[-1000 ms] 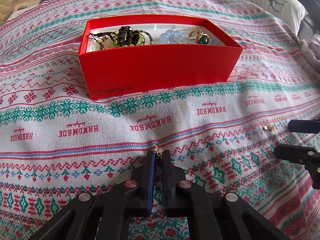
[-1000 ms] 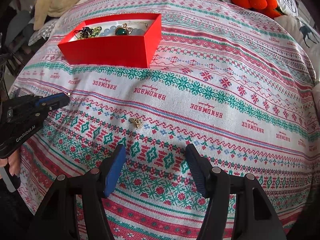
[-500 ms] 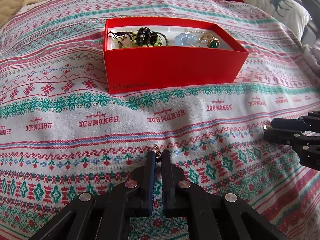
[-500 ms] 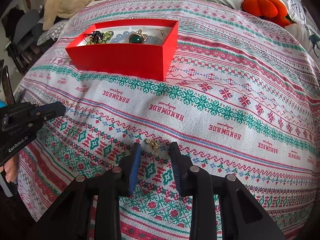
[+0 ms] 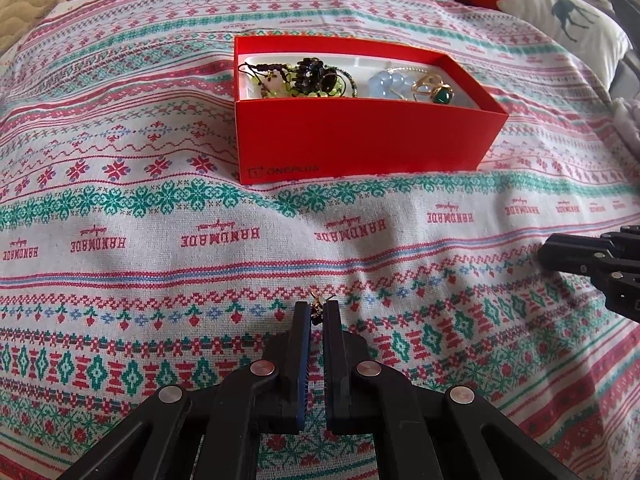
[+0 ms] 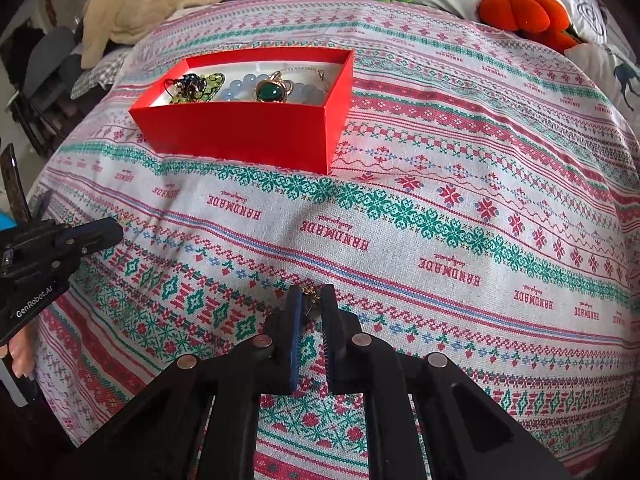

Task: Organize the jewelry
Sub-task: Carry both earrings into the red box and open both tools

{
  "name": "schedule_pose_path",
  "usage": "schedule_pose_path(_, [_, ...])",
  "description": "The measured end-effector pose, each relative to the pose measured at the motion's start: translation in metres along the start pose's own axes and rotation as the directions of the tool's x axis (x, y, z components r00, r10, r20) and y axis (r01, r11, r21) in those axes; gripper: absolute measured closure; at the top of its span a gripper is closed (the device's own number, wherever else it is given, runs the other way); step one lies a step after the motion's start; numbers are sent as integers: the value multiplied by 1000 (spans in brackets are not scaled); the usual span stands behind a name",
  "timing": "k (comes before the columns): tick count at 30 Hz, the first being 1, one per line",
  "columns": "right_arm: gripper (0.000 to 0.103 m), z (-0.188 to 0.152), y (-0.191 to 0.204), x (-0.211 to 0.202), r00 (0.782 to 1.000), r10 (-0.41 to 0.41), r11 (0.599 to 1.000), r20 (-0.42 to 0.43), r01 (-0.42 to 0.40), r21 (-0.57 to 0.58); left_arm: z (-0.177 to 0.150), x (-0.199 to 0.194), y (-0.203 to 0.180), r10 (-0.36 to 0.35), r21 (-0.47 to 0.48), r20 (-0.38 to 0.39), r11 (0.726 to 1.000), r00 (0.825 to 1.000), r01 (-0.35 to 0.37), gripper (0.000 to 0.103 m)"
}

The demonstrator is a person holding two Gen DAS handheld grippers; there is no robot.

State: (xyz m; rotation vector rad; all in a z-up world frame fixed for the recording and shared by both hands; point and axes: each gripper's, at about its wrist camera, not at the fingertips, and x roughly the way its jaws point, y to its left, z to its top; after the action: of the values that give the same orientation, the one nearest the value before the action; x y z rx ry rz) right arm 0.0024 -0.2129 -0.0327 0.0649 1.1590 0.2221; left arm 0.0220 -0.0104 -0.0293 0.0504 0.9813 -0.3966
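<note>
While one red cardboard box [image 5: 360, 136] sits mid-bed, two grippers, left gripper [image 5: 317, 312] and right gripper [image 6: 311, 300], each pinch one small gold earring between closed fingers

Left tool [image 5: 317, 307] pinched closed, right tool [image 6: 311, 295] likewise

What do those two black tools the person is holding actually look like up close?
Both are matte black plastic. The left gripper and right gripper each have two flat, narrow fingers lined with ribbed blue pads, carried on angular linkage bars with round silver rivets. The left one's side carries white "GenRobot.AI" lettering. No cables show.
</note>
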Motion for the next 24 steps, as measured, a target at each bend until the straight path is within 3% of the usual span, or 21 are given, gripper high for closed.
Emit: schedule_pose_path(24, [93, 62, 17, -36, 993, 97, 989, 71, -104, 103, 62, -24, 3, -30, -123, 82, 992, 996, 40, 103])
